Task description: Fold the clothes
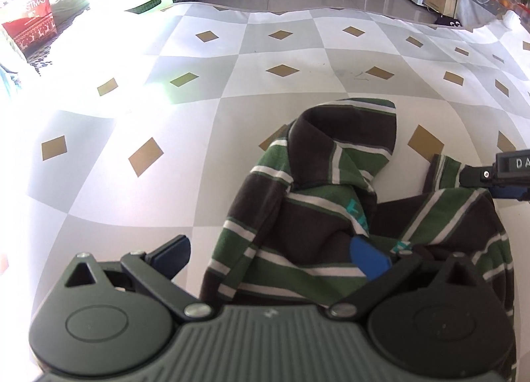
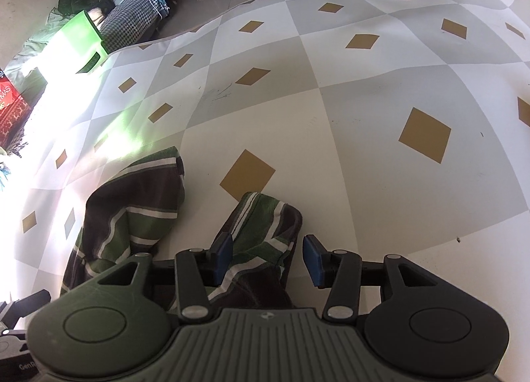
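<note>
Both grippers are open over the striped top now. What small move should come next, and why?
Probably close the right gripper on the cloth edge between its fingers. The striped top lies crumpled on the checked mat, and that fold already sits in the open gap. The left gripper, also open, has cloth only by one finger, so it seems less ready.

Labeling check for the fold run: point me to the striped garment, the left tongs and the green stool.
striped garment (image 1: 308,216): left wrist view, on the bunched brown and green middle.
left tongs (image 1: 271,258): left wrist view, midway between the blue fingertips.
green stool (image 2: 79,41): right wrist view, on its bright top.
</note>
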Demonstrator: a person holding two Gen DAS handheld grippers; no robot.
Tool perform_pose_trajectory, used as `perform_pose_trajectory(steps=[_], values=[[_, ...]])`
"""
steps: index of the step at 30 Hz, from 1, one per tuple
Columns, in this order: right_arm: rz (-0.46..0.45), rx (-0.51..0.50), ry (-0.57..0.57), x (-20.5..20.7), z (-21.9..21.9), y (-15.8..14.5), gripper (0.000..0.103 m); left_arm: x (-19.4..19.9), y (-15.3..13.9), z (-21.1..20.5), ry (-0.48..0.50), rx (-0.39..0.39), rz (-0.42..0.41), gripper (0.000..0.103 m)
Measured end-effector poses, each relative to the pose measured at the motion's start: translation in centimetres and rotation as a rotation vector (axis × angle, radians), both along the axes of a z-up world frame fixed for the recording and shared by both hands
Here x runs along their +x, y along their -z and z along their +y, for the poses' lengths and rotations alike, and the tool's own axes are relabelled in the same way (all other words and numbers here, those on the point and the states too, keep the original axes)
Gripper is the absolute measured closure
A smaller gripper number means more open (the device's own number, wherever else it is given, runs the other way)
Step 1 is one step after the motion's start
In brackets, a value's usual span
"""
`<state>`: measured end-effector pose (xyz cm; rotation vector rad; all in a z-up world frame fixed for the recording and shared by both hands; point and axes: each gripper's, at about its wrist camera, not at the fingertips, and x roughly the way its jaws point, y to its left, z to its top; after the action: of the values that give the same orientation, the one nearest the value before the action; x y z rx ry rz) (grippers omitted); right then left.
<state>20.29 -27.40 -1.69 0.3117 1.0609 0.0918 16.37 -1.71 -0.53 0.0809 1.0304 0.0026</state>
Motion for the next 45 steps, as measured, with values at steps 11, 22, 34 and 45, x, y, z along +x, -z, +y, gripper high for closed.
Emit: perform_pose_trajectory(steps=[11,22,34,45], values=[[0.034,0.026,0.014,-0.1,0.0,0.7,0.057,1.1,1.3,3.7,-0.129,-0.057,0.04,0.0],[0.039,0.008,0.0,-0.3,0.4,0.9,0.057,1.2,0.9,4.2,-0.14,-0.023,-0.037,0.0],[0.015,-0.029,-0.043,-0.6,1.1,0.8,0.073,1.7,1.2,3.4,-0.122,-0.047,-0.068,0.031],[-0.063,-0.049,-0.078,-1.5,1.5,-1.1,0.091,1.1,0.3,5.3,-0.221,-0.05,-0.085,0.052]])
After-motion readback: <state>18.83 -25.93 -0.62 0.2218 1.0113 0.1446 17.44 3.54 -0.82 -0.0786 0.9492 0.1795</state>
